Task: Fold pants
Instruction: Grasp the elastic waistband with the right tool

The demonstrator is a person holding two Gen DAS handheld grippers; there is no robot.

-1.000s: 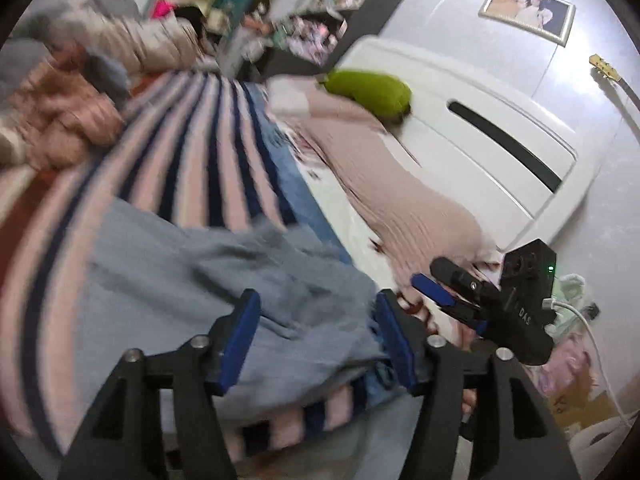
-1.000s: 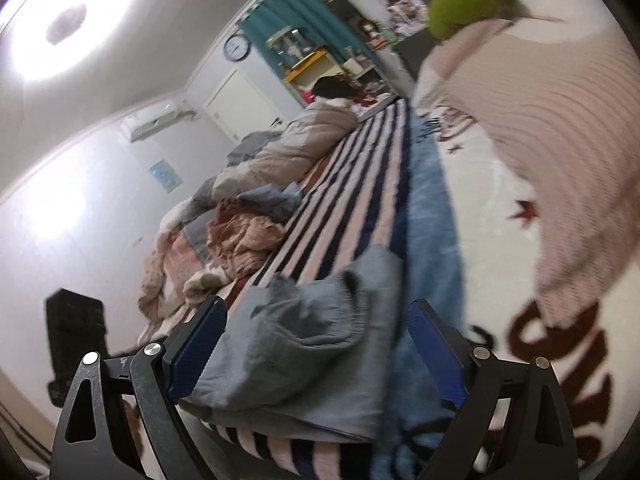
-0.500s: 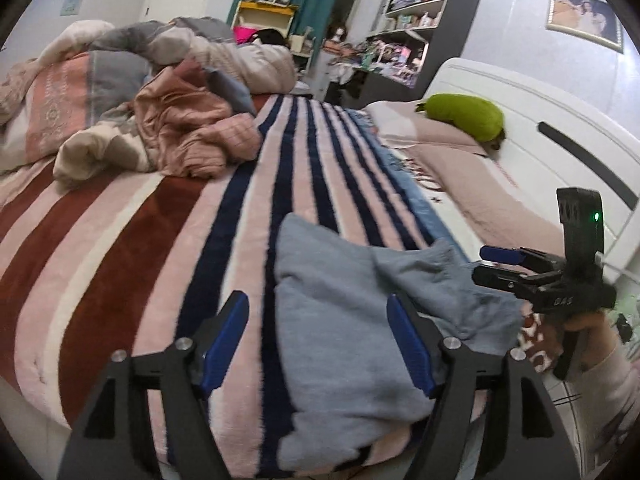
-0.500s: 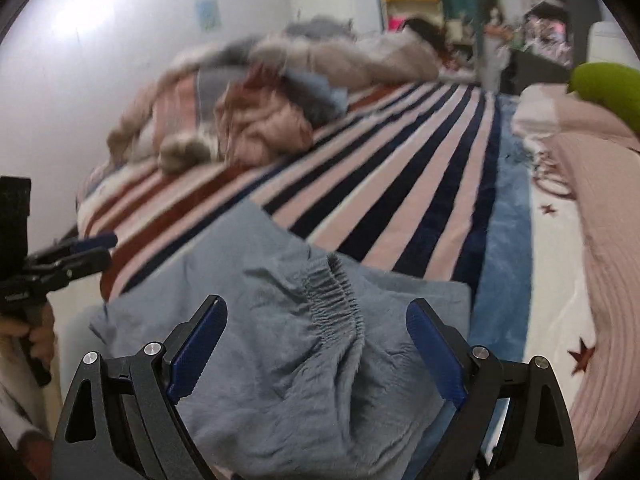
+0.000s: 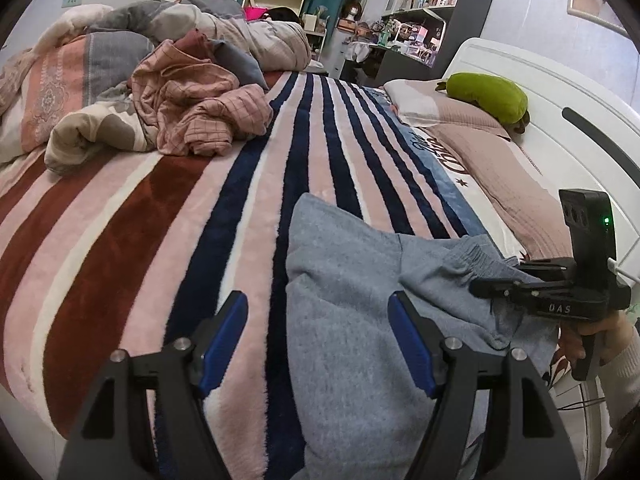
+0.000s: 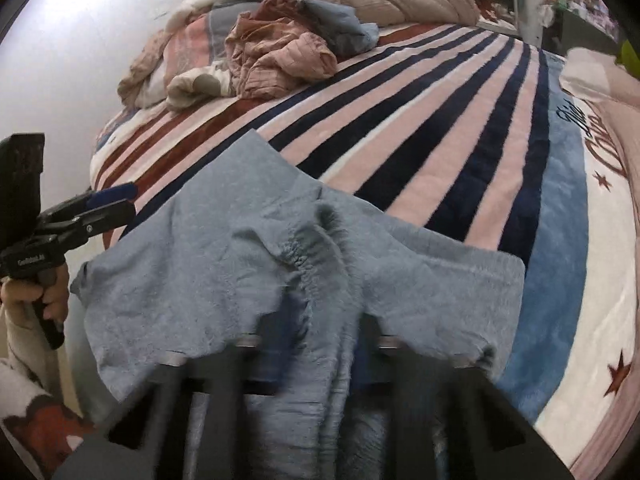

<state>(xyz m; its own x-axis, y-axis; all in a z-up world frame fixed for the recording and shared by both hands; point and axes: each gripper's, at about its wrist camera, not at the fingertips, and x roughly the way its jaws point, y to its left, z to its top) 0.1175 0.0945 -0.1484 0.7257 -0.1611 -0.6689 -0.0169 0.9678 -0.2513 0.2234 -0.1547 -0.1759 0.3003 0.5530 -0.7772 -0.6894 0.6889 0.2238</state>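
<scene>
Grey sweatpants lie crumpled at the near edge of a striped blanket on the bed; part hangs over the edge. My left gripper is open and empty, its blue pads straddling the pants' left part. In the right wrist view my right gripper is shut on the pants near the elastic waistband; cloth covers its fingers. The right gripper also shows in the left wrist view, at the right, shut on the waistband. The left gripper shows in the right wrist view, at the left.
A heap of pink clothes and rumpled quilts lies at the far left of the bed. Pink pillows and a green cushion lie by the white headboard. Shelves stand behind.
My right gripper has gone from open to shut on the pants at the waistband. The left gripper stays open and has shifted slightly over the pants.
</scene>
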